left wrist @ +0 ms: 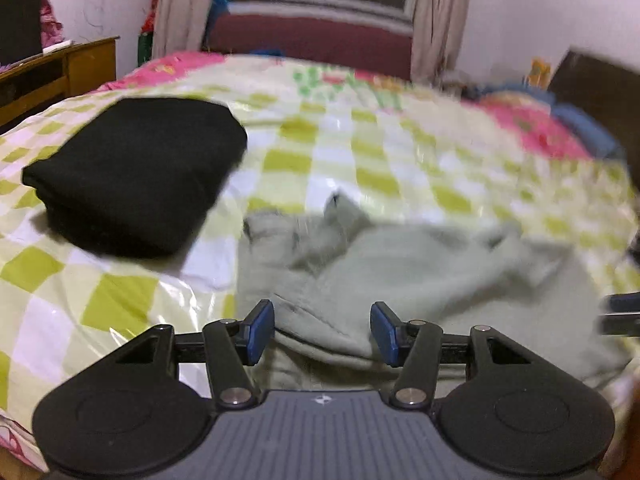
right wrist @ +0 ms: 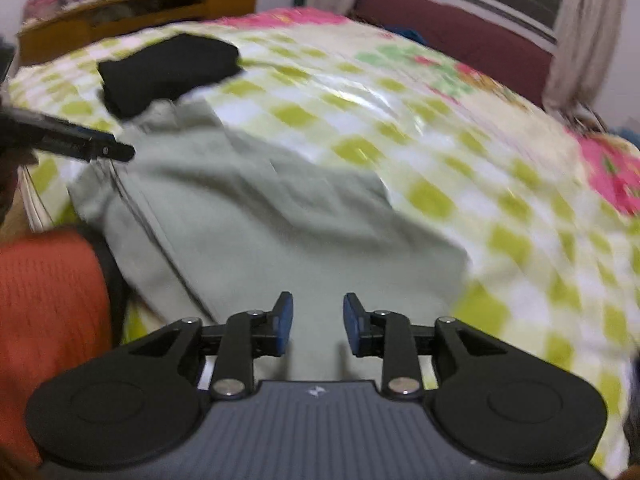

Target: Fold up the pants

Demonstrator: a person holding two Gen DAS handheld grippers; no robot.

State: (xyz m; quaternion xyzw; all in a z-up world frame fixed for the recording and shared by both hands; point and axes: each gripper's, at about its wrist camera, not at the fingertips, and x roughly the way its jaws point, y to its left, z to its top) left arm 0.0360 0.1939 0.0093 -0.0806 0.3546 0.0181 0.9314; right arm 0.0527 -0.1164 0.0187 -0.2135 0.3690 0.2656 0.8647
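Observation:
Pale green pants [left wrist: 420, 280] lie rumpled on the bed near its front edge, blurred in both views. My left gripper [left wrist: 323, 332] hovers over their near edge, open, the blue pads clear of the cloth. My right gripper [right wrist: 319, 322] is open too, just above the flat part of the pants [right wrist: 260, 208], with nothing pinched. In the right wrist view the left gripper's dark finger [right wrist: 92, 146] reaches in from the left over the pants' far corner.
A folded black garment [left wrist: 136, 176] [right wrist: 168, 68] rests on the green-checked bedcover [left wrist: 360, 148] [right wrist: 440, 140] beyond the pants. A person's orange sleeve [right wrist: 48, 300] is at the lower left. A wooden desk [right wrist: 160, 0] and a maroon bench [left wrist: 312, 40] stand behind the bed.

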